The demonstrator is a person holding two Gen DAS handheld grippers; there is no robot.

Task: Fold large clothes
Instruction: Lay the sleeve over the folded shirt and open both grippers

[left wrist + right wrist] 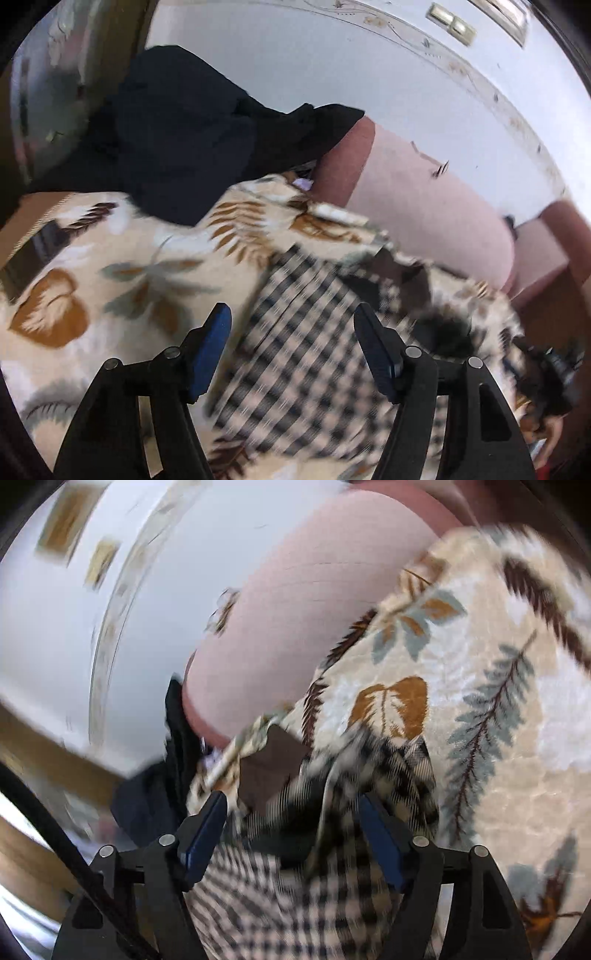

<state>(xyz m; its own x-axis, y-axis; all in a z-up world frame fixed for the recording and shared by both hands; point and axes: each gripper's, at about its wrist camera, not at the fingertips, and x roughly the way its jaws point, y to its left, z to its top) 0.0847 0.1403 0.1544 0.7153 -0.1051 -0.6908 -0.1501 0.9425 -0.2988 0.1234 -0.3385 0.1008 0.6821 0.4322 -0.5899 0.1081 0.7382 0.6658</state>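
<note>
Leaf-print blanket (pixel 110 258) under a checked shirt (pixel 295 350): both grippers, left gripper (pixel 291 325) and right gripper (pixel 293 812), hover with jaws apart, empty (smooth each crease before regripping).

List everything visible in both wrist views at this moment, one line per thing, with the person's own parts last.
checked garment: one, beige and black check, lying on the blanket below both grippers
leaf-print blanket: one, cream with brown and grey-blue leaves, covering the bed
dark clothes: a heap, black or navy, at the blanket's far end
pink cushion: one, pale pink, beside the blanket against the wall
wall: white, with a switch plate
left gripper: black with blue pads, open
right gripper: black with blue pads, open
</note>
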